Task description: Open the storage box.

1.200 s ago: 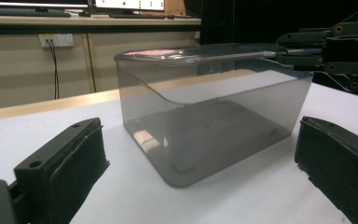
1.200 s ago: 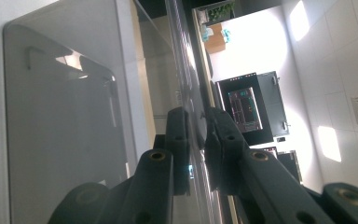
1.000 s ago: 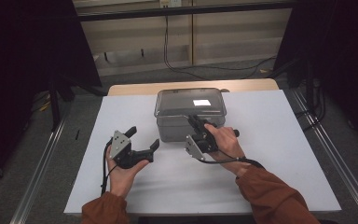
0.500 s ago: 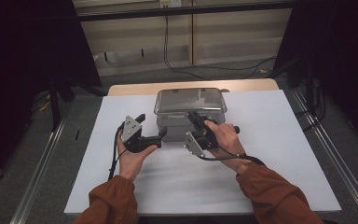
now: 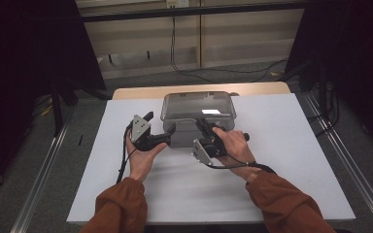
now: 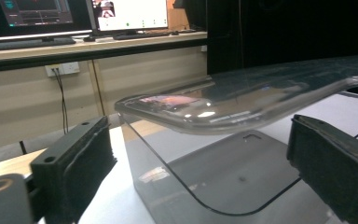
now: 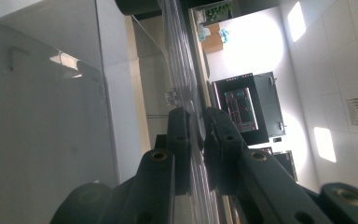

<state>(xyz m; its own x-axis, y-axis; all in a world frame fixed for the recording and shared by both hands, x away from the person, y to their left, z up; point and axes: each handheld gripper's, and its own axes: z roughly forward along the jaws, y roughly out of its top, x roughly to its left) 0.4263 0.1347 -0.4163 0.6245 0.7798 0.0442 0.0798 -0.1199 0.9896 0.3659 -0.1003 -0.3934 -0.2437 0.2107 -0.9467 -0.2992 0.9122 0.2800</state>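
A clear plastic storage box (image 5: pixel 197 118) sits at the far middle of the white worktop (image 5: pixel 291 160), against its far edge, as a person in rust-coloured sleeves works on its lid (image 5: pixel 198 106) with a handheld tool in each hand. The right tool (image 5: pixel 200 125) is clenched on the near rim of the transparent lid; the right gripper view shows both black jaws pinched tight on the thin plastic edge (image 7: pixel 196 140), a grip that appears meant to lift or steady the lid from that side. The left tool (image 5: pixel 161 124) is released, its jaws spread wide and touching nothing. It hangs just beside the box's near left corner, and the left gripper view shows that corner of the lid (image 6: pixel 135 105) standing in the gap between the two pads (image 6: pixel 81 163), apart from both. The placement suggests the left hand (image 5: pixel 142 154) is lining up to take the lid's overhanging lip, so that both sides are held before the lid is raised. The lid seems tilted slightly above the box wall (image 6: pixel 168 168), though whether it is fully unseated cannot be told. The box looks empty.
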